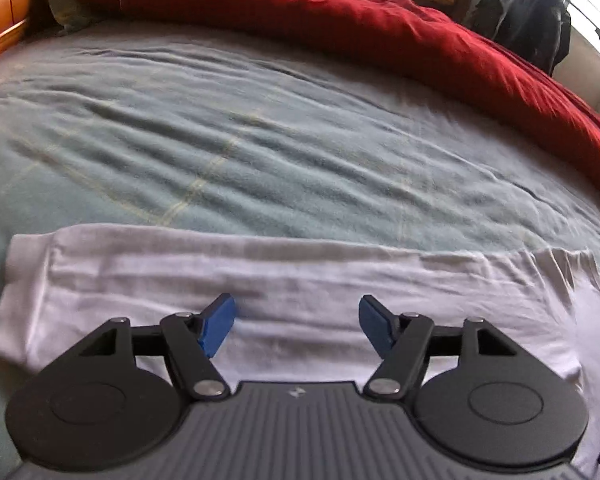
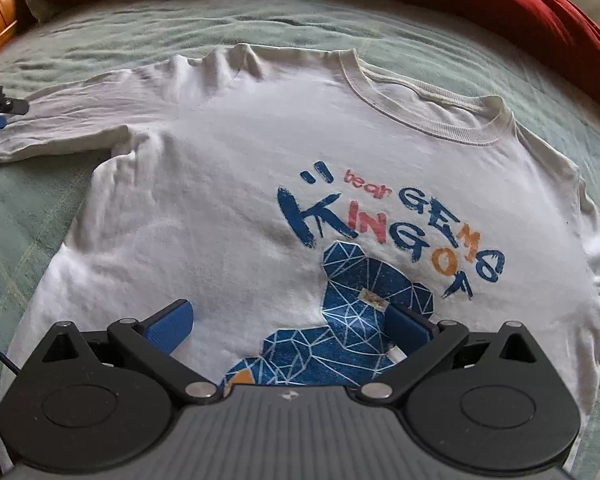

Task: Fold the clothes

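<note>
1. Left gripper: jaws spread wide, nothing between the blue pads; hangs directly over the long sleeve, pointing steeply down at it. Contact with cloth not certain from this angle; pads appear just above it.
2. Key relation: sleeve's long axis runs crosswise to the line between the left pads, cuff end toward the left of the left wrist view, shoulder end toward the right where it joins the shirt body. Sleeve lies just ahead of and under the jaws, so a short drop would bracket it across its width.
3. Right gripper: jaws also standing wide, empty, poised over the printed chest of the white T-shirt, near the hem side.
4. Left hand judged nearer the outstretched sleeve; right hand nearer the body panel and the other sleeve.
5. Shirt: white long-sleeve, front up, spread flat with light wrinkles on the pale green bedsheet; ribbed collar toward the far side; blue geometric bear print with "KING OF GEMS" lettering. No fold made yet, by the look of it.
6. Farther off: red duvet bunched along the far edge of the bed.
</note>
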Demonstrator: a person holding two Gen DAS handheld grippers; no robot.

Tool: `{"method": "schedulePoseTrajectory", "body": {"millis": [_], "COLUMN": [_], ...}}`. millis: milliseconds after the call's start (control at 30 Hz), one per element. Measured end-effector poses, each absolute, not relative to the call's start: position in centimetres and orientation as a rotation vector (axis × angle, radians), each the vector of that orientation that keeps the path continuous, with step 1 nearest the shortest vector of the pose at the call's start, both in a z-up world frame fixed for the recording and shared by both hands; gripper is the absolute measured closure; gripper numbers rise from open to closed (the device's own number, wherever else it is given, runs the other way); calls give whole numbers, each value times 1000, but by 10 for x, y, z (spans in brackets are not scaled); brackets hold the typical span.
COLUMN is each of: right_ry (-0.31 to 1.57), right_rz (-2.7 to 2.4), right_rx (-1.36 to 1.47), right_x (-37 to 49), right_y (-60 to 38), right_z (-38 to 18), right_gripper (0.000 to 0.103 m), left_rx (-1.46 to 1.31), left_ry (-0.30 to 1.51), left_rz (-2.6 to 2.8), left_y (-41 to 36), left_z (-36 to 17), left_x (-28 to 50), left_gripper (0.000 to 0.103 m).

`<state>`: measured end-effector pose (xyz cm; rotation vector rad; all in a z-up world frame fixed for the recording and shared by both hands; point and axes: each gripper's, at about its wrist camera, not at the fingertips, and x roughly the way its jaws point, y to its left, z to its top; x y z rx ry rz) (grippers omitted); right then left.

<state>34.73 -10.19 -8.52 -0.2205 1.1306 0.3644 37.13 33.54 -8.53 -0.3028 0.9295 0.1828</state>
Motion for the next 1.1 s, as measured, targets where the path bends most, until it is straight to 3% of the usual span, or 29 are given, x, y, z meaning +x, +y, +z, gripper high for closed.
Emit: {"method": "schedulePoseTrajectory", "body": {"millis": [233,333,500,867,1100], "right_ry": [1116,1055,938,932,951], "right_rz": [341,383,516,475,477], "right_rx": [-262,-275,-267,-300,-262], "right_x": [352,358,374,366,361], "right_y": [-72,-41,34,160,156], "right_z": [-66,-49,-27,-99,-83], "right_gripper": [0,0,0,0,0], "left_rx": [-236,-217,81,26,16], "left_ry": [940,910,996,952,934], "left_rz": [343,241,144,12,-50], "left_y": [393,392,373,400,405], "left_z": [-77,-62,-82,-90,-75], "left_x": [359,346,336,313,318], "left_gripper": [36,32,28,28,27]}}
